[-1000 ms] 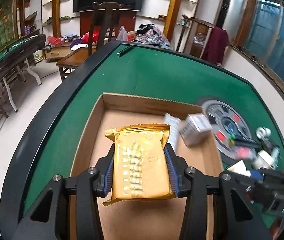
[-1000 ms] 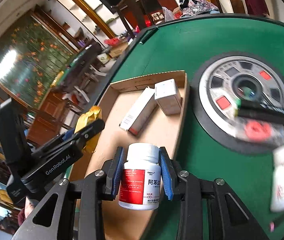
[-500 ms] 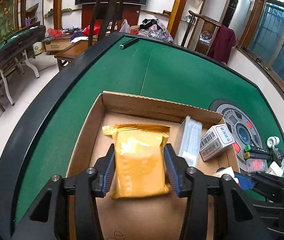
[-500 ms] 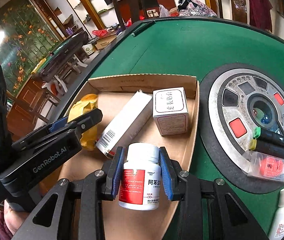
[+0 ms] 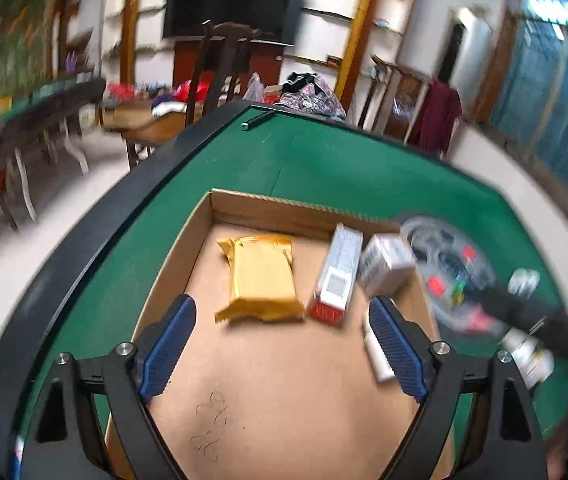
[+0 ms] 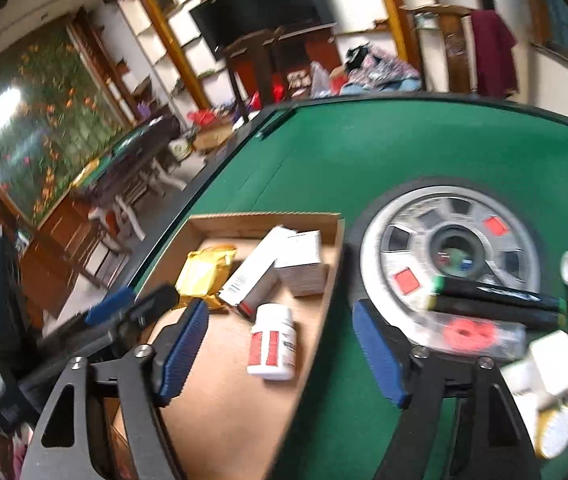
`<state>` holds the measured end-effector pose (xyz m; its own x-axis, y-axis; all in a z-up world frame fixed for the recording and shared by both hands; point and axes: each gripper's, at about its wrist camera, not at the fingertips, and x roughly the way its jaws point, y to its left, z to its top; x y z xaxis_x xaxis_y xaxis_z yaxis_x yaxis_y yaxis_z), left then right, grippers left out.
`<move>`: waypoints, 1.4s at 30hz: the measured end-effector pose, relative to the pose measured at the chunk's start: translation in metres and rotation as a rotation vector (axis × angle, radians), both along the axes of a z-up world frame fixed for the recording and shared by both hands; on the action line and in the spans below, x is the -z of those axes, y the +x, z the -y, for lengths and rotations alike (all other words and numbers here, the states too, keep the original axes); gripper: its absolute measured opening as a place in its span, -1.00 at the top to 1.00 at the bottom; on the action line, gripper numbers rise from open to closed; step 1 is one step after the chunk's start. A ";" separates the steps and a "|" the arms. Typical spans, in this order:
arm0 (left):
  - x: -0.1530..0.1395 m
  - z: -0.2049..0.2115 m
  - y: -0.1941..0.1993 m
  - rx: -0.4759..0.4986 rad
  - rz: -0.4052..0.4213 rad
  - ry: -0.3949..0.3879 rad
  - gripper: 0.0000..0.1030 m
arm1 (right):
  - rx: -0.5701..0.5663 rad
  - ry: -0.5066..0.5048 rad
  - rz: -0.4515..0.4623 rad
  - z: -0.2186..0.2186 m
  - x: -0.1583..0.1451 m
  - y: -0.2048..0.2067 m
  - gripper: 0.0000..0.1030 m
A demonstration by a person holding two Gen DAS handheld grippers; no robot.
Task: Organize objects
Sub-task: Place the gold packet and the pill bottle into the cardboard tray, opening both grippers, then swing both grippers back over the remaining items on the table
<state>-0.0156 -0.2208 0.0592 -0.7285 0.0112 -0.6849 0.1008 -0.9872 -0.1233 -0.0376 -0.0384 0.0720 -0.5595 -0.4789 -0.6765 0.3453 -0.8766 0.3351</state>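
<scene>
Released since a second ago: gold foil packet [image 5: 261, 276] and white pill bottle with red label [image 6: 272, 342], both clamped between blue pads then, now lying loose on the floor of the shallow brown cardboard tray [image 5: 284, 380]. Left gripper [image 5: 281, 344] opening wide, nothing between its jaws, packet just beyond the fingertips towards the tray's far left. Right gripper [image 6: 279, 354] likewise opening and empty, bottle lying on its side between the spread pads but untouched, at the tray's near right. Also in the tray: long white carton with red end [image 5: 338, 276] and small white square box [image 5: 384, 266], side by side at the far right. Four items boxed so far. Still out on the green felt table [image 6: 364, 152], to the right of the tray: two black markers [image 6: 496, 300], clear pouch with red pieces [image 6: 468, 334] and white bottles [image 6: 552, 364], near the round silver centre panel [image 6: 396, 236]. Sorting apparently about half done.
</scene>
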 end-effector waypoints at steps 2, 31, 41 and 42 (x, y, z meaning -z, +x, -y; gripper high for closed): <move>-0.002 -0.016 0.000 0.035 -0.006 -0.084 -0.70 | 0.011 -0.013 0.002 -0.008 0.000 0.010 -0.57; -0.006 -0.021 0.058 0.251 0.064 0.752 -0.77 | 0.206 -0.111 0.087 -0.170 0.032 0.080 -0.64; 0.028 -0.060 0.043 0.342 0.146 1.240 -0.78 | 0.188 -0.080 0.062 -0.196 0.032 0.101 -0.67; 0.030 -0.063 0.042 0.341 0.145 1.287 -0.78 | 0.187 -0.078 0.064 -0.197 0.032 0.101 -0.68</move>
<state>0.0263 -0.1580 0.0294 -0.4825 0.8676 -0.1205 -0.0343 -0.1561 -0.9871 0.0633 0.1585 0.0396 -0.6009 -0.4234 -0.6780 0.1551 -0.8938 0.4207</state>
